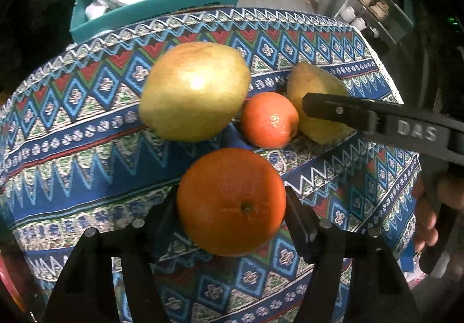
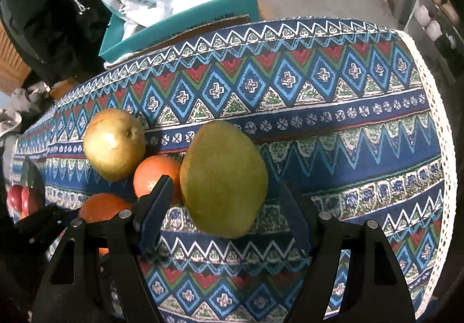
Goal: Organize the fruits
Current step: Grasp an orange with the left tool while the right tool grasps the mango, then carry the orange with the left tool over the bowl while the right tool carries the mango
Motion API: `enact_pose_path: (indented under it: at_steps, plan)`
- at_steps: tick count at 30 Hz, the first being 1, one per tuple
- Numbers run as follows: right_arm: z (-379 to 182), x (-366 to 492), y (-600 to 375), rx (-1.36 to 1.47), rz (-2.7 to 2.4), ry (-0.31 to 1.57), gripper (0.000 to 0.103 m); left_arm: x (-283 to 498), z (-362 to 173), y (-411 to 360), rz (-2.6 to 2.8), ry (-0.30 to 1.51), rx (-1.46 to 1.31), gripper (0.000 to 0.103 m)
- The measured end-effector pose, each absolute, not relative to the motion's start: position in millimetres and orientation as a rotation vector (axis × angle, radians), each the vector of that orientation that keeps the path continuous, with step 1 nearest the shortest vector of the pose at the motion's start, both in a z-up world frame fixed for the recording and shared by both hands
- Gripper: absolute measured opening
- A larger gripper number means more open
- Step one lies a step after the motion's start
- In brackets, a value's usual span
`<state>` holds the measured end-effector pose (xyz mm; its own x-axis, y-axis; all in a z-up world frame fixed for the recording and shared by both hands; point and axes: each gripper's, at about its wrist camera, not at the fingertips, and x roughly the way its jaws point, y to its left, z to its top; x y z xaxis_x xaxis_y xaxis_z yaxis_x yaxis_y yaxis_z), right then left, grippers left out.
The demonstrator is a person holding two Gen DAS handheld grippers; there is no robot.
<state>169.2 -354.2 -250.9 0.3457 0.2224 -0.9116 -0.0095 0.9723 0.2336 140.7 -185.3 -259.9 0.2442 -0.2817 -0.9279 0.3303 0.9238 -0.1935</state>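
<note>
On the patterned tablecloth (image 1: 87,125) an orange (image 1: 232,201) sits between my left gripper's (image 1: 230,192) fingers, and both pads press on its sides. Behind it lie a large yellow-green pear (image 1: 194,90), a small tangerine (image 1: 268,120) and a second pear (image 1: 316,82). In the right wrist view that second pear (image 2: 223,178) rests on the cloth between my right gripper's (image 2: 224,183) fingers, which stand open with a gap on each side. A right gripper finger (image 1: 336,112) reaches over this pear in the left wrist view. The tangerine (image 2: 156,175) touches the pear's left side.
A teal box (image 1: 162,3) with plastic bags stands just beyond the table's far edge. A shelf unit (image 1: 374,6) is at the far right. Red round things (image 2: 17,198) show at the left rim. The cloth's lace edge (image 2: 446,149) marks the table's right side.
</note>
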Motion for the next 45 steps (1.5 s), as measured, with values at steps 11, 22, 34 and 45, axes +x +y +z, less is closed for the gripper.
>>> enact_pose_path:
  at_steps: [11,22,34,45]
  plan:
    - [-262.3,173.6,-360.2,0.315,0.142,1.222,0.066,141.5,-247.2,-165.4,-0.403,1.244,0.016,0.069]
    - [-245.7,153.5,-351.7,0.124,0.069,1.189,0.065,132.8,-224.9,-151.8,-0.391,1.213,-0.003,0.069]
    - [-190.4,120.2,-338.9,0.081,0.099,1.073,0.065,111.2,-178.3,-135.3,-0.377,1.136,-0.003,0.069]
    - [-141.4,96.4,-317.7,0.080,0.168,0.961,0.065,87.8,-138.6,-111.4,-0.371,1.067,-0.028,0.069]
